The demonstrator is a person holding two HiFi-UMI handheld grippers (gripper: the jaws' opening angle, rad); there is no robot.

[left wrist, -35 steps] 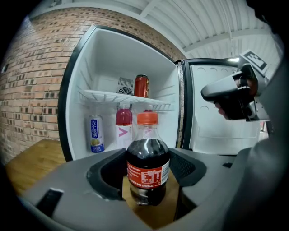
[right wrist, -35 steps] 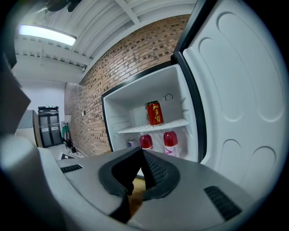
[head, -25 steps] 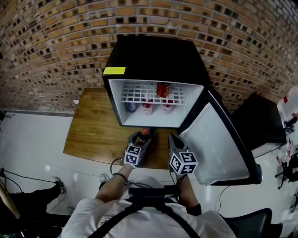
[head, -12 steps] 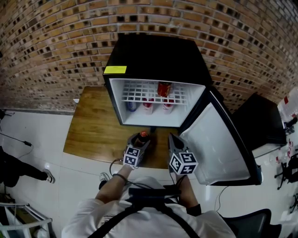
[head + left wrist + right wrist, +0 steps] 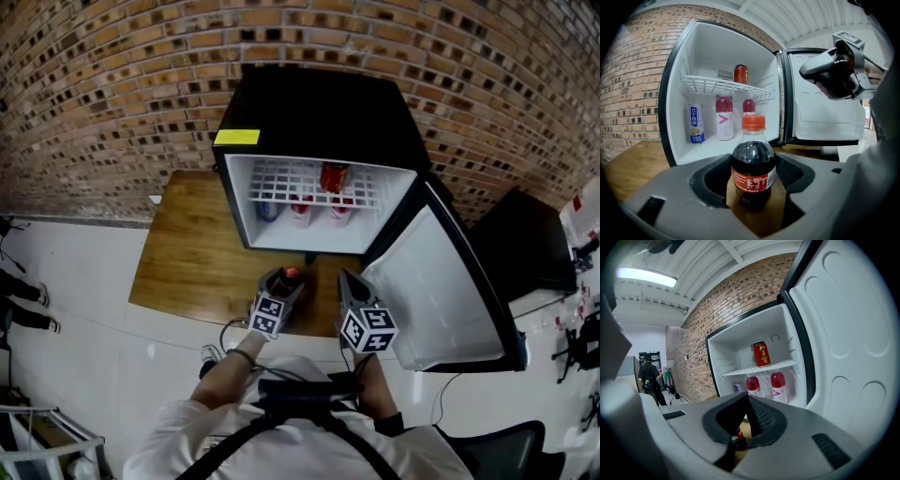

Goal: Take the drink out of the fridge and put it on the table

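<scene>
A cola bottle [image 5: 289, 277] with an orange cap stands upright just over the wooden table [image 5: 187, 262], in front of the open black fridge [image 5: 319, 112]. My left gripper [image 5: 284, 281] is shut on the bottle [image 5: 753, 164], its pads against the body below the label. My right gripper [image 5: 347, 279] hangs beside it to the right, shut and empty. In the right gripper view the jaws [image 5: 748, 398] point at the fridge, and the bottle's cap [image 5: 739, 433] shows low between them. A red can [image 5: 741, 74] stands on the wire shelf.
Two pink bottles [image 5: 724, 119] and a blue-and-white can [image 5: 696, 123] stand on the fridge floor. The white-lined door [image 5: 441, 281] swings open to the right, next to my right gripper. A brick wall is behind. A person [image 5: 649, 376] stands far off to the left.
The grippers and the bottle have hardly moved. A person's legs on the floor at the left have shifted further toward the edge of the view.
</scene>
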